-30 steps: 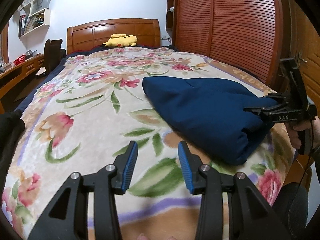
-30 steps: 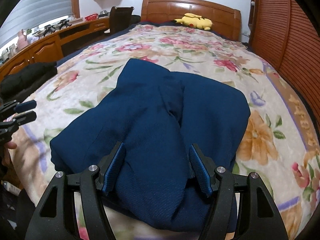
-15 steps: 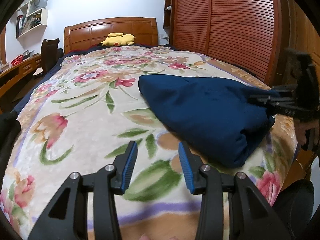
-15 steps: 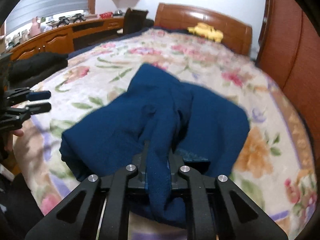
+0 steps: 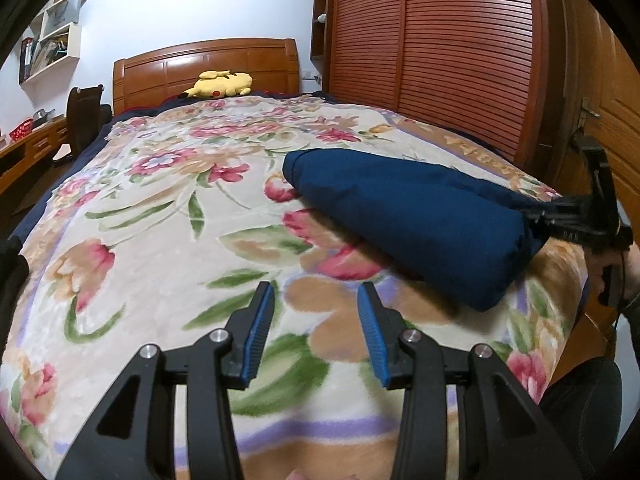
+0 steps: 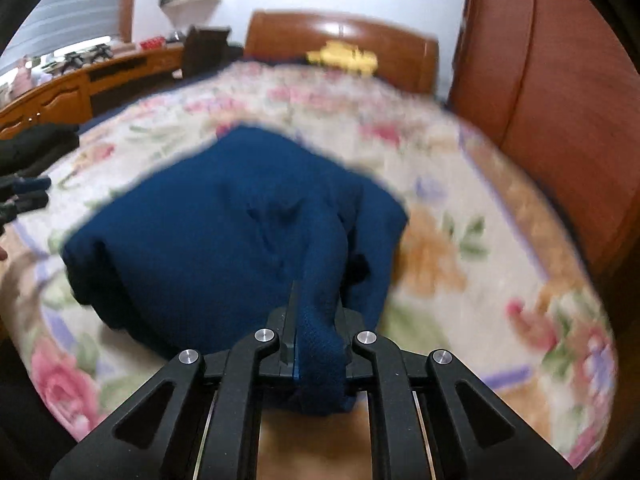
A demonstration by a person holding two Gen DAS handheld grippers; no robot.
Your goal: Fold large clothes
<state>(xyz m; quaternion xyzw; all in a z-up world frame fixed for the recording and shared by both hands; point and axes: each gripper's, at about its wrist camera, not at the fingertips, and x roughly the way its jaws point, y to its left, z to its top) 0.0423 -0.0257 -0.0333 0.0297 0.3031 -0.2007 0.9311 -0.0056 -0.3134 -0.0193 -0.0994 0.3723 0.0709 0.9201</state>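
From your left wrist camera, your left gripper (image 5: 316, 328) hangs over the cream floral plush blanket (image 5: 168, 248) with its blue-padded fingers (image 5: 260, 332) spread and only the blanket showing in the gap. The folded dark blue fabric garment (image 5: 404, 220) lies ahead and to the right of those fingers, well apart from them, resting on the blanket. At its far right end your right gripper (image 5: 536, 216) bites into the cloth, with your hand (image 5: 630, 268) behind it at the picture's edge. A yellow plush toy (image 5: 220, 84) sits far ahead by the wooden headboard (image 5: 208, 68).

From your right wrist camera, which is blurred, your right gripper (image 6: 316, 344) has its fingers pressed together on a raised ridge of the garment (image 6: 224, 240). The pinched fold runs up between the fingers, and the rest of the bundle spreads ahead and to the left of them. Your left gripper's tips (image 6: 28, 194) show at the left edge, clear of the cloth.
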